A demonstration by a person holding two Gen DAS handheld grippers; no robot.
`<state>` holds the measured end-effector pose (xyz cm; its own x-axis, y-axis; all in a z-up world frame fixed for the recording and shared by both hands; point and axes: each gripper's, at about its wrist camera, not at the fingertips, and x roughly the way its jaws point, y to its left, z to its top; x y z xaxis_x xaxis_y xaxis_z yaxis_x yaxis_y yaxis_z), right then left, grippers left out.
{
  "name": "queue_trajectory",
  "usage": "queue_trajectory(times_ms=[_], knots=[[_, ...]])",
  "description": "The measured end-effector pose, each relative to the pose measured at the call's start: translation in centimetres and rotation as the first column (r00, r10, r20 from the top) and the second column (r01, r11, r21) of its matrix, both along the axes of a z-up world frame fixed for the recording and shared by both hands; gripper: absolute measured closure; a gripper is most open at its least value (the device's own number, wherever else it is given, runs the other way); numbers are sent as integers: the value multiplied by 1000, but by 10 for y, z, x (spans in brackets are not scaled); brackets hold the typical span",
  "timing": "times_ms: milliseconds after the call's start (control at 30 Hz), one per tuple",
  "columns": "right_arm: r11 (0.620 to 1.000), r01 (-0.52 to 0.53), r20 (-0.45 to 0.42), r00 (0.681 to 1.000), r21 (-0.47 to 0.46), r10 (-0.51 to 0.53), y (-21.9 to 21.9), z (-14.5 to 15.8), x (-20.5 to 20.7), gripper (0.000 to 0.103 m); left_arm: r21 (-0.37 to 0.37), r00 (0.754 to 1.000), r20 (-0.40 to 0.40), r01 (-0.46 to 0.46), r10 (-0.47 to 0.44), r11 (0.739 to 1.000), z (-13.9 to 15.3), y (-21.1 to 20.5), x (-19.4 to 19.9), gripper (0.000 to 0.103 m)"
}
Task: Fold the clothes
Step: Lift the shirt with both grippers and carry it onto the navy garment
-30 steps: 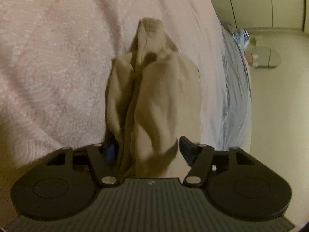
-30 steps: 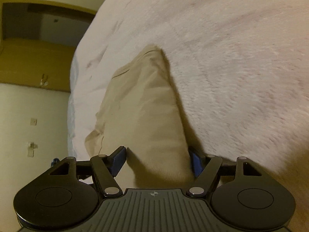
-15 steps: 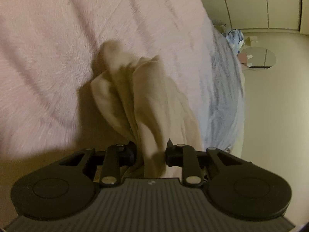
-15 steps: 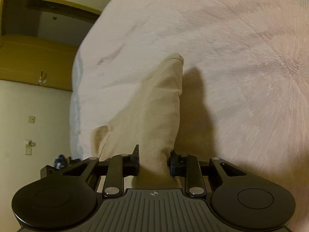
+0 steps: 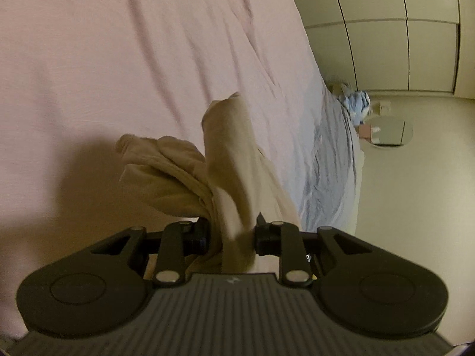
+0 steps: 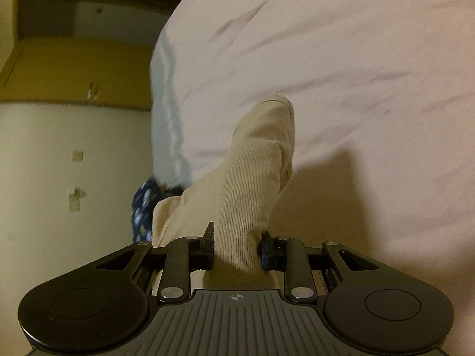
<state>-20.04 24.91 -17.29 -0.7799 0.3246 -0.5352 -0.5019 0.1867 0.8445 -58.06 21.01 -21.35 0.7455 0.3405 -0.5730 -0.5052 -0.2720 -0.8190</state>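
A beige garment (image 5: pixel 228 166) hangs bunched above the pink bed cover (image 5: pixel 118 44). My left gripper (image 5: pixel 231 237) is shut on one bunched edge of it, and folds spill to the left. In the right wrist view the same beige garment (image 6: pixel 255 172) shows ribbed cloth. My right gripper (image 6: pixel 237 250) is shut on that ribbed end, and the cloth stretches away over the pink bed cover (image 6: pixel 356 59). Both grippers hold the garment lifted off the bed.
A striped blue-grey sheet (image 5: pixel 332 160) runs along the bed's right edge. Light blue cloth (image 5: pixel 356 103) and a round mirror (image 5: pixel 389 133) lie on the floor by cupboards. A dark blue patterned cloth (image 6: pixel 145 207) lies by the bed's left edge.
Both grippers closed on the garment, from open a second ago, and lifted it up off the bed. The bed now lies farther below.
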Motion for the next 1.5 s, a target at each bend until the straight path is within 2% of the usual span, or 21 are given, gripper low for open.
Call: queue_trajectory(times_ms=[100,200,333,467,567,633,700,767,800,833,867,933,967,1033,1067,1133,1233,1300,1367,1433,1500], knots=[[1000,-12,-32,999,20,13,-13,10,-58,78,16,1000,-5,-17,17,1000,15,-18,-70,81],[999,5,-50,999,37,-3,-26,17,-130,78,36,1000,-6,7,-7,999,27,-20,-144,81],[997,52,-72,996,61,-48,-35,28,-232,78,72,999,-24,46,-44,996,50,-4,-250,81],[989,63,-72,996,137,-53,-11,61,-331,78,137,998,-37,50,-45,989,89,24,-348,81],[970,60,-80,996,236,-42,18,98,-386,78,229,999,-35,35,-28,973,129,60,-400,81],[960,62,-93,995,273,-38,36,103,-411,78,302,999,-47,27,-13,953,155,85,-427,81],[949,65,-106,994,307,-34,55,107,-436,78,331,999,-51,14,3,944,167,106,-442,80],[938,68,-119,992,341,-29,74,111,-460,78,350,997,-73,11,15,937,164,128,-459,80],[931,70,-125,992,358,-27,84,113,-473,77,350,996,-91,12,22,937,154,139,-462,79],[937,74,-128,991,342,-31,86,99,-480,76,332,993,-111,2,37,943,136,151,-471,78],[955,74,-108,993,288,-44,97,74,-493,76,288,991,-124,-12,49,957,112,161,-477,77],[982,77,-62,996,171,-67,121,22,-520,68,195,986,-151,-41,72,980,63,182,-489,75],[983,78,-52,996,166,-70,121,16,-521,65,112,983,-170,-56,75,992,34,192,-494,74],[983,79,-35,997,167,-74,118,7,-518,63,41,984,-161,-75,80,996,-7,201,-502,71],[983,80,-26,997,168,-76,116,2,-517,62,55,988,-124,-84,90,995,-13,200,-506,69],[982,81,-10,997,170,-81,113,-7,-515,53,88,993,-62,-91,97,992,-13,197,-513,67],[982,83,16,996,172,-87,108,-21,-511,38,107,996,-56,-61,67,992,-7,190,-520,54],[984,69,37,996,166,-77,97,-27,-506,34,129,997,-61,-42,50,991,-5,179,-530,42],[988,47,48,997,149,-54,75,-34,-501,33,131,995,-88,-29,41,991,-11,158,-535,35],[992,23,47,998,125,-30,60,-45,-509,33,133,995,-94,-23,35,991,-12,139,-539,35],[992,-5,101,995,127,-8,45,-47,-518,33,134,996,-87,-13,24,991,-13,122,-541,36]])
